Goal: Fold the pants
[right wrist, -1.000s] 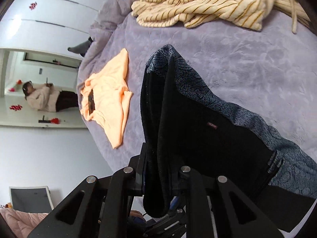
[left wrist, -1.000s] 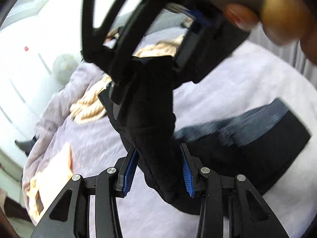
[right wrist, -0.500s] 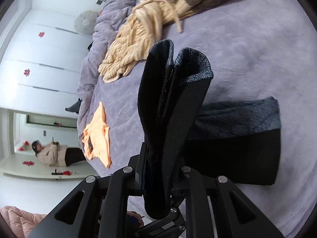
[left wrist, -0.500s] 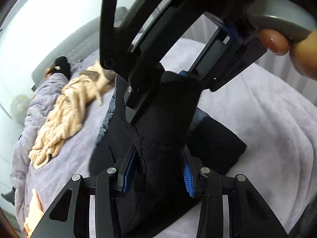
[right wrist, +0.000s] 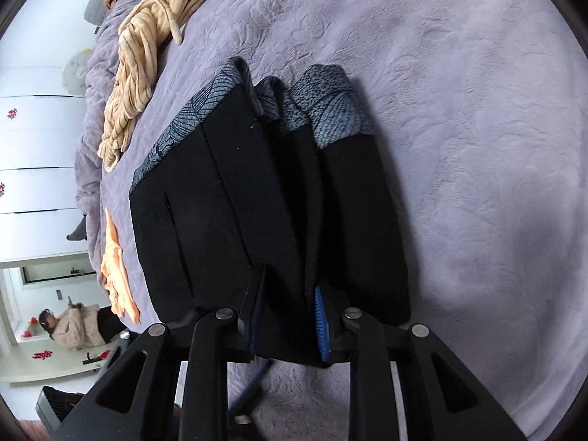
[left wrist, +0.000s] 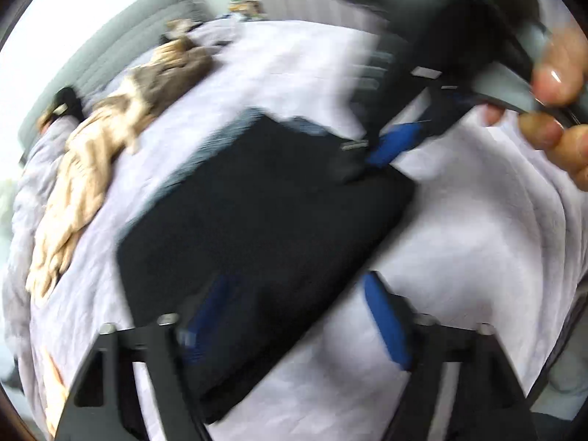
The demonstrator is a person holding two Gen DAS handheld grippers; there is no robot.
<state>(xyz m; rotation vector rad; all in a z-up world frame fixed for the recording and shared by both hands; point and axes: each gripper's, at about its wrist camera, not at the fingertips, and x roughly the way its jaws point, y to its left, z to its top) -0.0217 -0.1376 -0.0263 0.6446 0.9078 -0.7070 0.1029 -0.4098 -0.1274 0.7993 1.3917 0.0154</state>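
Black pants with a blue-grey patterned waistband lie folded in layers on the lilac bed cover. My left gripper hovers over their near edge, jaws opening wide, holding nothing. In the right wrist view the pants lie stacked, and one fold sits between the fingers of my right gripper. Its jaws are opening, and the blue right pad shows its face, loose from the cloth. The left wrist view, blurred, shows the right gripper at the pants' far corner, held by a hand.
A beige striped garment lies bunched towards the grey headboard. An orange garment lies near the bed's edge. The bed cover stretches bare to the right of the pants. A person sits off the bed by white cupboards.
Both grippers came down and laid the lifted end of the pants onto the rest. The left jaws let go and spread wide. The right jaws have widened around the fold.
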